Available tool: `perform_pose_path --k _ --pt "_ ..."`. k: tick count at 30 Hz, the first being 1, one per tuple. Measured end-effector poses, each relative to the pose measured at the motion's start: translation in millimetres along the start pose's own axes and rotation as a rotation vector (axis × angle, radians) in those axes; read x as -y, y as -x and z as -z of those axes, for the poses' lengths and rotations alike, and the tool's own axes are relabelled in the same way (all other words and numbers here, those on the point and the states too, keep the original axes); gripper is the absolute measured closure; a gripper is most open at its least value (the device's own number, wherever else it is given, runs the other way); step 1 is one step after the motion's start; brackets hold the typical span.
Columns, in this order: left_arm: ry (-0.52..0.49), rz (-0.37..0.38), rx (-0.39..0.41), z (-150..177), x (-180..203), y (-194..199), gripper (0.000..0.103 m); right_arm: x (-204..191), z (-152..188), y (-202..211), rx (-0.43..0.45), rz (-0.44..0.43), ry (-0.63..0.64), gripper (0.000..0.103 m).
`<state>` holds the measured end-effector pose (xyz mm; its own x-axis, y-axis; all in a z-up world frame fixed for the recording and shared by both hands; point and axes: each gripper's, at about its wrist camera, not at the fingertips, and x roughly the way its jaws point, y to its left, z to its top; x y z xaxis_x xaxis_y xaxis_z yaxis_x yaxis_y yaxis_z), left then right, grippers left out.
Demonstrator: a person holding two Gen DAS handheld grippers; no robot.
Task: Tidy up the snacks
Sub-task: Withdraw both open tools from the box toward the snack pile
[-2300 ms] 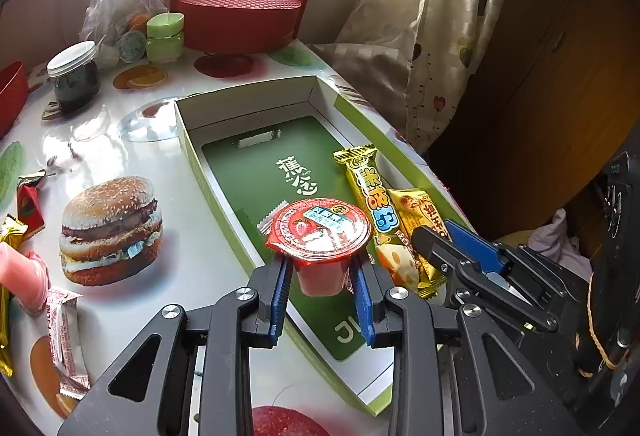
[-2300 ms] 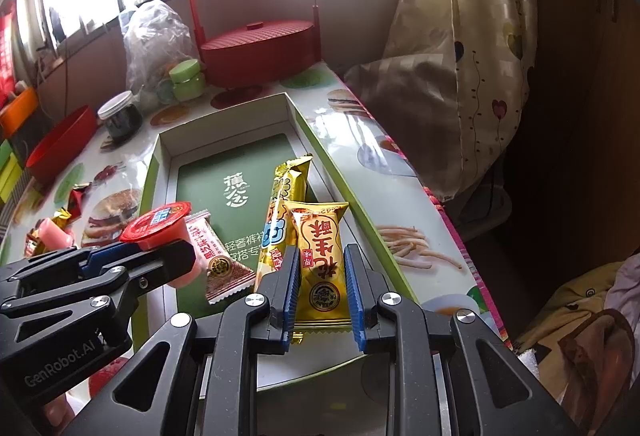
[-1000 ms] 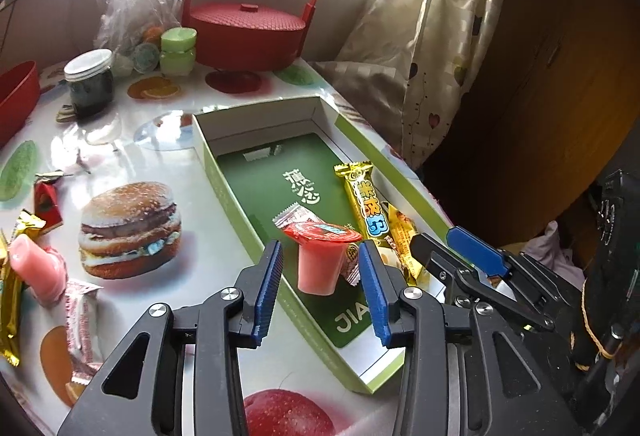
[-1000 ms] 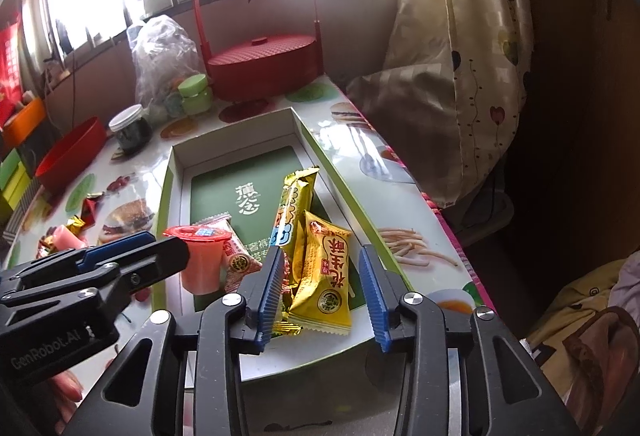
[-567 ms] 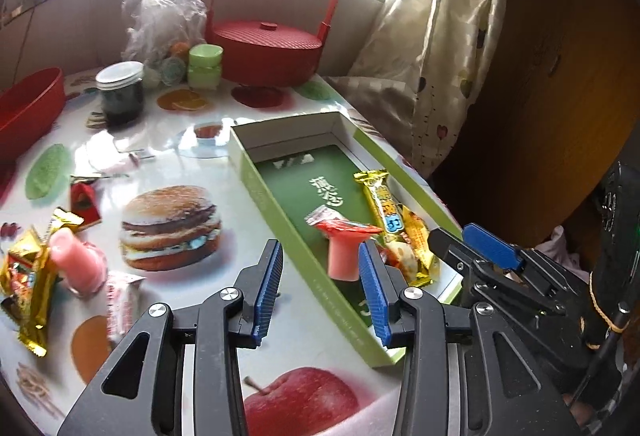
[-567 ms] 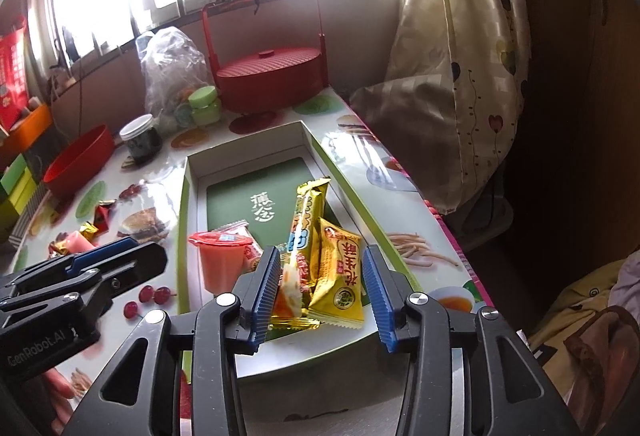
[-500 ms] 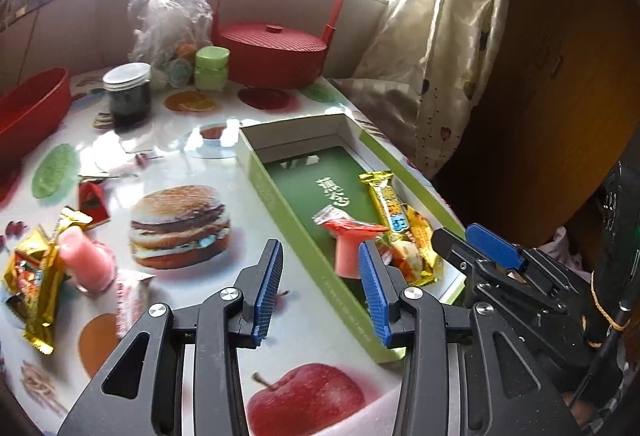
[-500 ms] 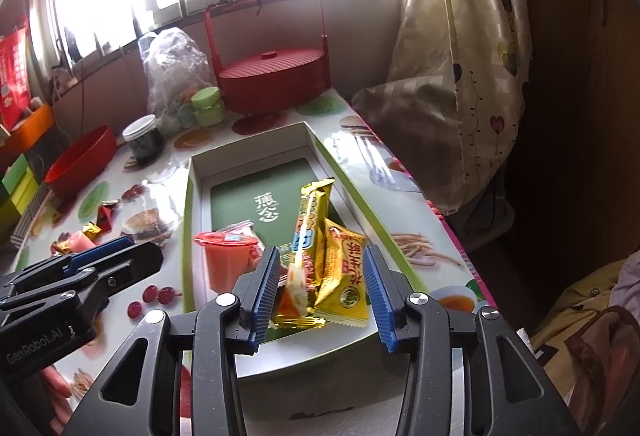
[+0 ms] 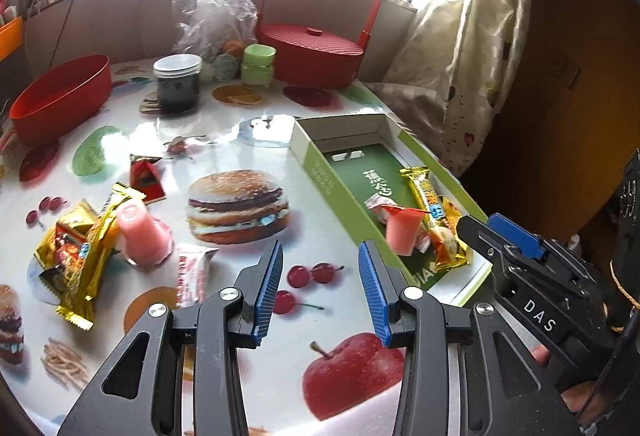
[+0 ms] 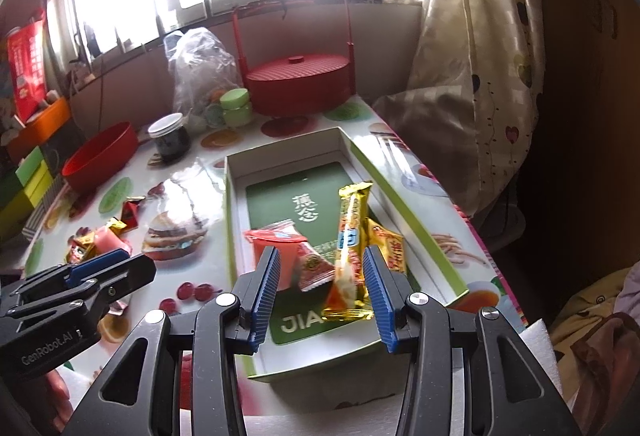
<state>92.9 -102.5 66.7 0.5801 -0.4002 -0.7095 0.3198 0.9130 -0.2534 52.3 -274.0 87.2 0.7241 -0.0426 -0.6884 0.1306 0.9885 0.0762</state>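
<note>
A pink jelly cup (image 9: 403,232) stands upright in the green box (image 10: 408,212), beside a small red packet (image 10: 310,268) and two yellow wrappers (image 10: 352,236). More snacks (image 9: 76,248) lie loose on the printed table (image 9: 224,140). The left gripper (image 9: 319,292) and right gripper (image 10: 320,286) both gape wide, holding nothing.

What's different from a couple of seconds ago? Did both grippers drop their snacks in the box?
Yes. The left gripper let go of the red-lidded jelly cup, the right gripper let go of the yellow peanut snack packet; both now lie in the green box. Both grippers opened and pulled back, the left swinging toward the loose snacks. The long yellow bar stayed put.
</note>
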Motion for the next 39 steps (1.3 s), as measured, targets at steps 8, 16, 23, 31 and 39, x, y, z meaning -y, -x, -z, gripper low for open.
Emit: perform_pose_path --k 8,16,23,31,39 --pt "0.021 -0.039 0.016 3 -14 9 0.062 -16 -2 5 0.013 -0.033 0.019 0.061" --pt "0.052 -0.068 0.032 7 -37 19 0.062 -39 -2 3 0.011 -0.092 0.051 0.06" --pt "0.083 -0.104 0.027 13 -58 21 0.062 -63 0 -4 -0.005 -0.137 0.096 0.06" --pt "0.108 -0.138 0.016 20 -79 22 0.062 -86 1 -15 -0.031 -0.177 0.137 0.06" --pt "0.155 -0.165 0.016 27 -106 26 0.062 -113 10 -30 -0.083 -0.236 0.156 0.059"
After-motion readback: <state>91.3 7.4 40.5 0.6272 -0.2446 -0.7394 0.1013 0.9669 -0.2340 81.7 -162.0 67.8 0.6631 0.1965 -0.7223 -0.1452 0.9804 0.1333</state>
